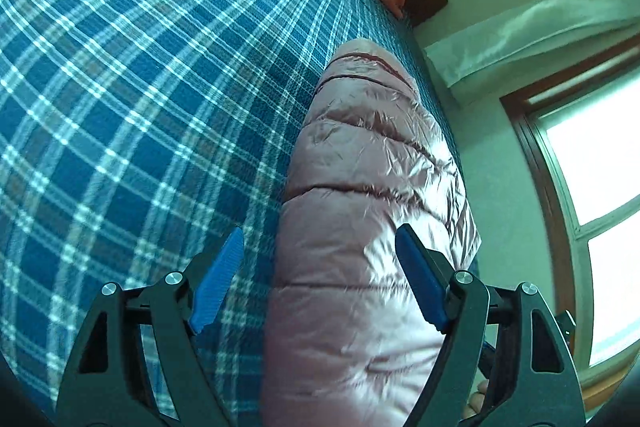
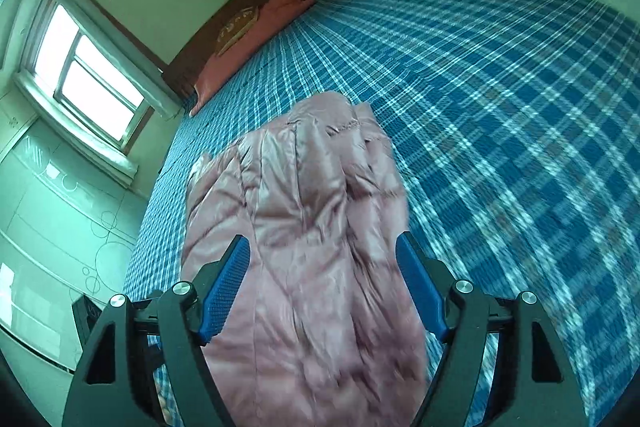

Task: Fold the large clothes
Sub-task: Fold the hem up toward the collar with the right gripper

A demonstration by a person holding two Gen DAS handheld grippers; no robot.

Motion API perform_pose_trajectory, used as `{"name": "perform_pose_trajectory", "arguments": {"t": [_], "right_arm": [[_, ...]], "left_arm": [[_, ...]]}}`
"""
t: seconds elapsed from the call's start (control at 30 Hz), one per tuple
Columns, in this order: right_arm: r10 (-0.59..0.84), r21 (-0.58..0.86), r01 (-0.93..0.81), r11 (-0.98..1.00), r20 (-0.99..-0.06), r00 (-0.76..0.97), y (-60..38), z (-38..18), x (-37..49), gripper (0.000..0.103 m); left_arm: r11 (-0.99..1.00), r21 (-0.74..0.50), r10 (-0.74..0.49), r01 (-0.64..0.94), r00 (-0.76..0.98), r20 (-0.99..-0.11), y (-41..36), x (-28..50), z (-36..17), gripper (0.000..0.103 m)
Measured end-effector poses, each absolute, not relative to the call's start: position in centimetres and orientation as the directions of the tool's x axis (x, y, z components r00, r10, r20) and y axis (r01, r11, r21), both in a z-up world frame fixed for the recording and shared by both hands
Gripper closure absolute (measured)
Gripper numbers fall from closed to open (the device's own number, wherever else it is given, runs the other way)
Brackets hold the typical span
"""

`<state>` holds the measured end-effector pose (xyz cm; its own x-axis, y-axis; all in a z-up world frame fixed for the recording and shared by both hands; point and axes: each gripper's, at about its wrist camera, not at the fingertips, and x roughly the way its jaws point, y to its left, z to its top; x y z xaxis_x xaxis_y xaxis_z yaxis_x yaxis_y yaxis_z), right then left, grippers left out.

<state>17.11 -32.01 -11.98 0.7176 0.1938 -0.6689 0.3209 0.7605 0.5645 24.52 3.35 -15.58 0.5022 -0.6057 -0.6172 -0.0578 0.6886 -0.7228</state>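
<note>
A shiny pink padded jacket [image 1: 360, 187] lies folded into a long bundle on the blue plaid bed cover [image 1: 140, 87], near the bed's window-side edge. In the left wrist view my left gripper [image 1: 320, 231] hovers over the jacket's near end, open, with its blue pads [image 1: 218, 283] apart from the fabric. In the right wrist view the same jacket [image 2: 304, 187] looks crumpled and slightly blurred. My right gripper [image 2: 323, 237] is open above it, and its blue pads [image 2: 226, 291] stand wide on either side without pressing on the cloth.
A pink pillow [image 2: 240, 55] lies against the dark wooden headboard [image 2: 224, 15] at the far end of the bed [image 2: 500, 107]. A window [image 2: 88, 79] and wall run along the jacket's side. A finger of the person's hand [image 1: 476, 403] shows by the left gripper.
</note>
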Motion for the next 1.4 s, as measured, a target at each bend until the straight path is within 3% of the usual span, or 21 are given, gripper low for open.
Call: {"name": "perform_pose_trajectory", "arguments": {"t": [0.3, 0.6, 1.07, 1.4], "right_arm": [[0.165, 0.505, 0.386, 0.772, -0.745, 0.646, -33.4, -15.1, 23.1, 0.029], [0.24, 0.585, 0.351, 0.731, -0.702, 0.671, -34.7, -18.5, 24.1, 0.021], [0.192, 0.536, 0.32, 0.781, -0.694, 0.695, -33.7, -17.9, 23.7, 0.027], [0.222, 0.57, 0.301, 0.765, -0.671, 0.708, -34.0, -18.1, 23.1, 0.024]], "left_arm": [[0.688, -0.721, -0.615, -0.087, 0.458, -0.642, 0.5, 28.3, -17.3, 0.025], [0.693, -0.714, -0.619, -0.101, 0.424, -0.661, -1.5, 30.5, -19.1, 0.021], [0.736, -0.674, -0.59, -0.067, 0.427, -0.686, -2.9, 30.8, -19.3, 0.021], [0.736, -0.675, -0.596, -0.055, 0.42, -0.684, -3.4, 30.8, -19.6, 0.019]]}}
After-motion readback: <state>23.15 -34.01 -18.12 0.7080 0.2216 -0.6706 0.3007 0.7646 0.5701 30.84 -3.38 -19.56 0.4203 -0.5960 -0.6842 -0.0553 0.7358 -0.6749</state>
